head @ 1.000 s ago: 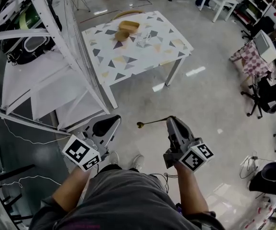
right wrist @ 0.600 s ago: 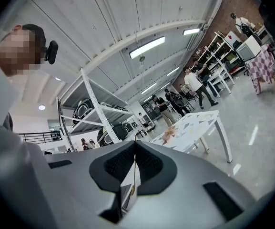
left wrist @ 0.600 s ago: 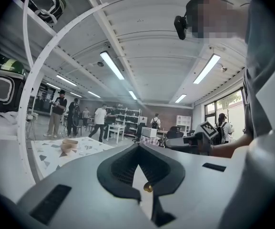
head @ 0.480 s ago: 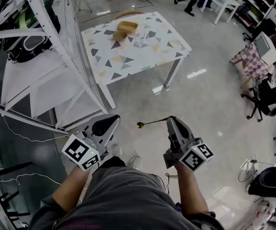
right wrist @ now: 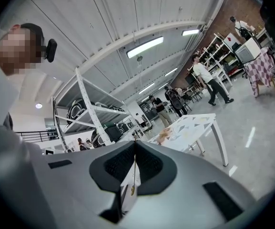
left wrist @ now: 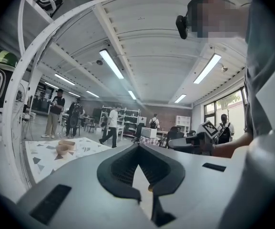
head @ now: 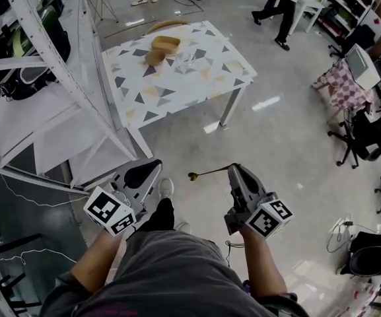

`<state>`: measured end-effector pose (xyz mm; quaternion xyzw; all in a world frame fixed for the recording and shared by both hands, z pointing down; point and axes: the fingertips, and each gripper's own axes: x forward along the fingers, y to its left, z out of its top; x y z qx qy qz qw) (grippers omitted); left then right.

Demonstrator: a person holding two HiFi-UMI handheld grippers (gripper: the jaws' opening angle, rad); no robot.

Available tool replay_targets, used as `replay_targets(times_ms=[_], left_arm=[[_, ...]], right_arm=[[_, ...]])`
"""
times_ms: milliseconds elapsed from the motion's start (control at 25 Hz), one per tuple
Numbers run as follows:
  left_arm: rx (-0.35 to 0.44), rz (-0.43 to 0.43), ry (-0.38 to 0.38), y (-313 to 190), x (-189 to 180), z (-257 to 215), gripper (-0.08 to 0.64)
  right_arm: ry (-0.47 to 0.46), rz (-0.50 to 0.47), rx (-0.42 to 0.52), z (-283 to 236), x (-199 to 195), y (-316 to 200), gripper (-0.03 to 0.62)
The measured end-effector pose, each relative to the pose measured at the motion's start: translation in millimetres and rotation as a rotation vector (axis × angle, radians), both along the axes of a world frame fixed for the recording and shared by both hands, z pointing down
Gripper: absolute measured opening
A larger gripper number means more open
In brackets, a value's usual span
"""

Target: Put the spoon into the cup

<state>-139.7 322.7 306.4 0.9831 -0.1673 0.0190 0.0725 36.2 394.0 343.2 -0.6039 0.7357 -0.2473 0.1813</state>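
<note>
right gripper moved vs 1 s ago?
Yes, slightly. In the head view the right gripper, shut on the spoon, sits a little nearer the patterned table and its front leg than before.

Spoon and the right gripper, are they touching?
Touching. The right gripper view shows the right gripper shut on the spoon, with its thin handle clamped between the jaws.

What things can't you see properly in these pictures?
- The cup: the head view shows only a tiny clear shape on the far triangle-patterned white table, too small to be sure.
- Thin gold metal spoon: its handle end is hidden inside the shut right gripper; the right gripper view shows it only edge-on.
- Tan round wooden things: head view, too small to tell what they are.
</note>
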Motion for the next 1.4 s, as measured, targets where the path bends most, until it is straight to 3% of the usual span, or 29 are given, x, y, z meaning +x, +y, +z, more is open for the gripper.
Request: replay_targets(times_ms=[400, 1400], left_arm=[[-0.020, 0.014, 0.008, -79.1, 37.7, 19.5, 0.014], [-0.097, 0.012, -0.014, -354.5, 76.8, 49.9, 0.014]], right_arm=[[0.017, 0.021, -0.026, 15.8, 37.8, -67.8, 0.023], [0.026, 0.033, -0.111, 35.7, 77.8, -340.4, 0.023]])
